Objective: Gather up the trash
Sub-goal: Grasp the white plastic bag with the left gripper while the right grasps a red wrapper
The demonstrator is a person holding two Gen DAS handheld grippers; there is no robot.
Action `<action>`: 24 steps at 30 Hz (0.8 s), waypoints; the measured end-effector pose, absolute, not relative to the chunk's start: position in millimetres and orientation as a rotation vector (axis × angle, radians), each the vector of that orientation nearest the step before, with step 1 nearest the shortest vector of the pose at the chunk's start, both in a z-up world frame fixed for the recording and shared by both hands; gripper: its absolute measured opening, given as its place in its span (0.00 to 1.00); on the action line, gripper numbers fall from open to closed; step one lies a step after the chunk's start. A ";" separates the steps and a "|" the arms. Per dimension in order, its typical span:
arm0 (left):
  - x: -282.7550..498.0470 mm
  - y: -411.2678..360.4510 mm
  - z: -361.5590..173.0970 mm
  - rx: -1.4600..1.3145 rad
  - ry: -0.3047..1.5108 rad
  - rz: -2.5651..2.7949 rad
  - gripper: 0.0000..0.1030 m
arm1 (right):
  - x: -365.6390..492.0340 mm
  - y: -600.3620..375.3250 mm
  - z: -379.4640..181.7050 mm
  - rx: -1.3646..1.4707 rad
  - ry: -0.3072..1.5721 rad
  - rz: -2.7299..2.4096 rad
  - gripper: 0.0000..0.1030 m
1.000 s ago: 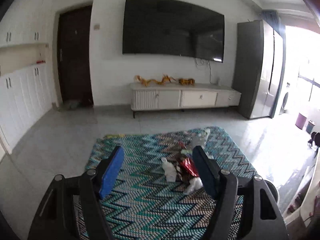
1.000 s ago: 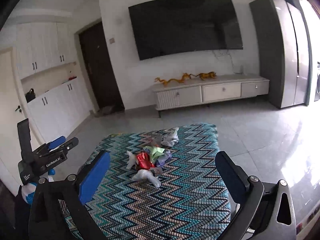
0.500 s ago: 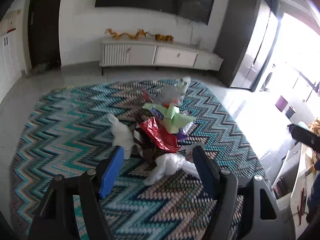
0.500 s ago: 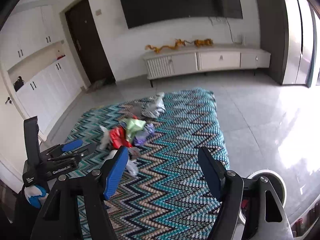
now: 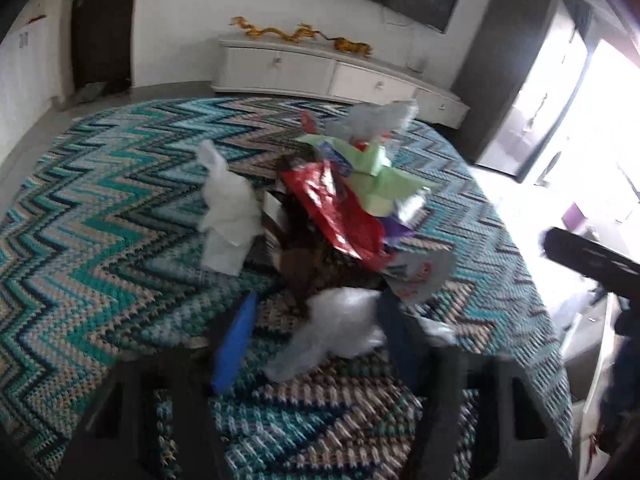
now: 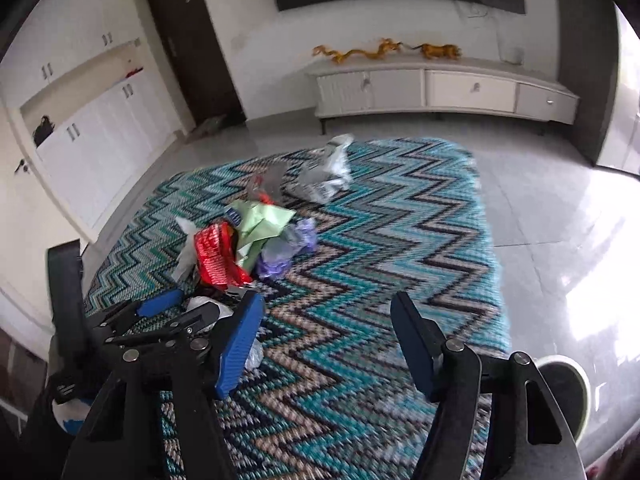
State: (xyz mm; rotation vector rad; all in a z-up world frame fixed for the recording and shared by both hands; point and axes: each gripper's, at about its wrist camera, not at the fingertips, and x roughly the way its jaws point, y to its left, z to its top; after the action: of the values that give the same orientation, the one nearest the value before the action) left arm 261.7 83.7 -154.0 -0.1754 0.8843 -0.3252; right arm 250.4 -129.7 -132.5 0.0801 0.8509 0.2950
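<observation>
A pile of trash lies on a zigzag rug: a red foil wrapper, green paper, white crumpled paper, and a clear plastic bag. My left gripper is open, its fingers on either side of the clear plastic bag. In the right wrist view the pile shows as the red wrapper, green paper and a grey bag. My right gripper is open and empty above the rug, right of the pile. The left gripper shows there by the pile.
A white TV cabinet stands against the far wall under a wall TV. A dark door and white cupboards are at the left. Glossy tile floor surrounds the rug. A round white-rimmed bin sits at the lower right.
Both grippers have moved forward and down toward the trash pile. The left gripper now straddles the clear plastic bag. The right gripper's jaws narrowed from a second ago.
</observation>
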 end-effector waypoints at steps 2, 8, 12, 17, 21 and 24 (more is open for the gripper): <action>256.2 86.0 -152.8 -0.182 0.882 -0.371 0.33 | 256.7 -119.5 -139.1 0.075 0.868 0.334 0.56; 236.5 109.0 -150.0 -0.210 0.858 -0.395 0.26 | 269.7 -77.1 -146.4 0.024 0.871 0.470 0.50; 225.0 126.8 -143.1 -0.232 0.831 -0.381 0.25 | 278.3 -49.0 -150.1 -0.037 0.862 0.535 0.50; 213.2 147.2 -136.1 -0.234 0.803 -0.340 0.25 | 293.2 -30.7 -170.2 -0.121 0.897 0.530 0.49; 212.3 158.1 -132.6 -0.247 0.792 -0.313 0.25 | 302.6 -24.1 -177.7 -0.134 0.892 0.535 0.48; 211.8 161.8 -132.0 -0.256 0.787 -0.307 0.25 | 307.8 -23.7 -182.1 -0.125 0.896 0.537 0.40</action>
State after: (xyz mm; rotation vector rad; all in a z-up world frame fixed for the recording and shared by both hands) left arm 211.9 161.8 -132.0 -0.2562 0.7867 -0.3073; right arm 307.8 -23.7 -182.1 -0.1253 0.8955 0.5374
